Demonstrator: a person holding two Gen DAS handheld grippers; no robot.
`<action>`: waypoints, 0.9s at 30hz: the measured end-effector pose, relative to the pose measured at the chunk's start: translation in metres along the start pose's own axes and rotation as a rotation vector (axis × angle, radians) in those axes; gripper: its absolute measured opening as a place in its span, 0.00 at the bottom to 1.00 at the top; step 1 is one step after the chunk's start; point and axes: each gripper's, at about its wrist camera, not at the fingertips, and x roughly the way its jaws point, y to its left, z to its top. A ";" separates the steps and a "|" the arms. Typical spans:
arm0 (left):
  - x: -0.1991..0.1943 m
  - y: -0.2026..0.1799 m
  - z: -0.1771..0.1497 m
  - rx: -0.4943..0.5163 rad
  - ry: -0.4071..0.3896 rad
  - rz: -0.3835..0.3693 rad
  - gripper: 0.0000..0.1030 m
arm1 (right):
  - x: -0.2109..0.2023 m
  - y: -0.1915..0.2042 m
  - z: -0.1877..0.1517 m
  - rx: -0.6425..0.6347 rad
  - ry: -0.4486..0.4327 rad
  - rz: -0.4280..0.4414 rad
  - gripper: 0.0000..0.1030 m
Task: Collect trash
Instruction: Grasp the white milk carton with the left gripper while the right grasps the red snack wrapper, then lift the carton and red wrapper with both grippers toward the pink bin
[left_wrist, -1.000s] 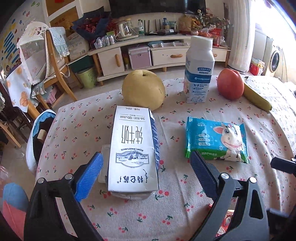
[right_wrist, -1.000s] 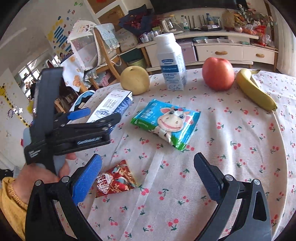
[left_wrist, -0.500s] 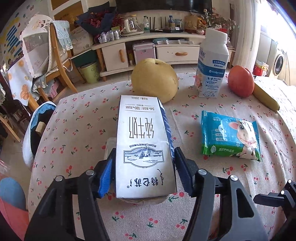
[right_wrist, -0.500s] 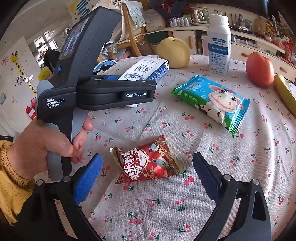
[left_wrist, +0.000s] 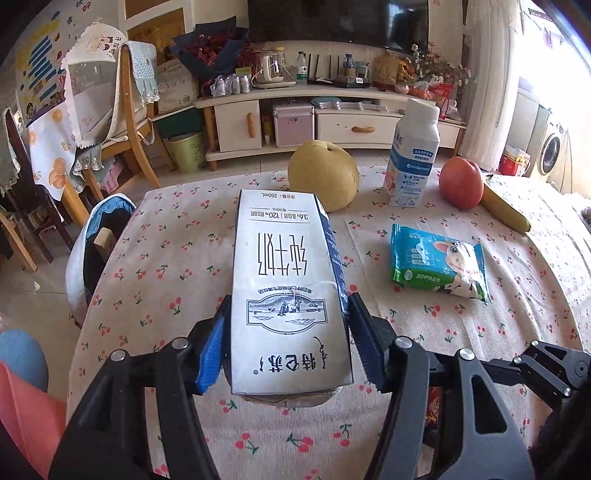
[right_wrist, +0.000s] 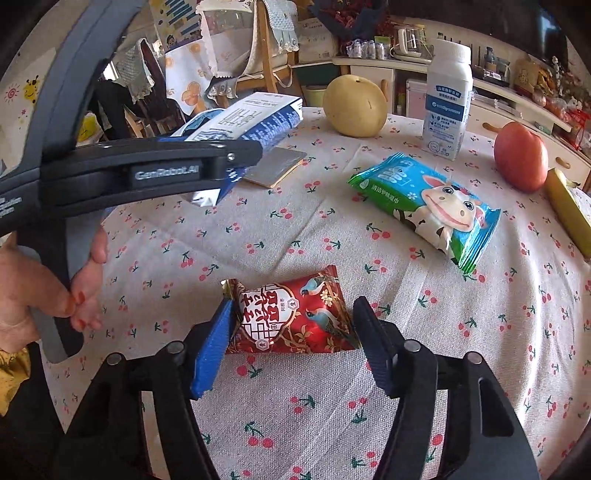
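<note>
My left gripper (left_wrist: 286, 343) is shut on a white and blue milk carton (left_wrist: 284, 288) and holds it lifted above the table; the carton also shows in the right wrist view (right_wrist: 251, 120). My right gripper (right_wrist: 293, 332) has its jaws around a red snack wrapper (right_wrist: 291, 317) lying on the cherry-print tablecloth (right_wrist: 332, 229). The pads sit at both ends of the wrapper, touching or nearly touching. A blue and green cow-print packet (right_wrist: 428, 206) lies further back; it also shows in the left wrist view (left_wrist: 439, 264).
A flat grey pad (right_wrist: 273, 166) lies where the carton was. A yellow pear (left_wrist: 323, 179), a white bottle (left_wrist: 412, 155), a red apple (left_wrist: 461, 182) and a banana (left_wrist: 506, 212) stand at the table's far side. A chair back (left_wrist: 92, 254) is at the left edge.
My left gripper closed on the milk carton and lifted it off the table. My right gripper came down around the red wrapper and its jaws narrowed.
</note>
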 end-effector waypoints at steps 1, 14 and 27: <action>-0.006 0.002 -0.003 -0.007 -0.004 -0.004 0.60 | 0.000 0.001 -0.001 -0.006 0.000 -0.004 0.64; -0.086 0.048 -0.059 -0.132 -0.045 -0.020 0.60 | -0.007 0.011 -0.009 -0.031 -0.032 -0.050 0.55; -0.103 0.076 -0.093 -0.212 -0.085 -0.069 0.60 | -0.017 0.018 -0.014 0.036 -0.057 -0.076 0.54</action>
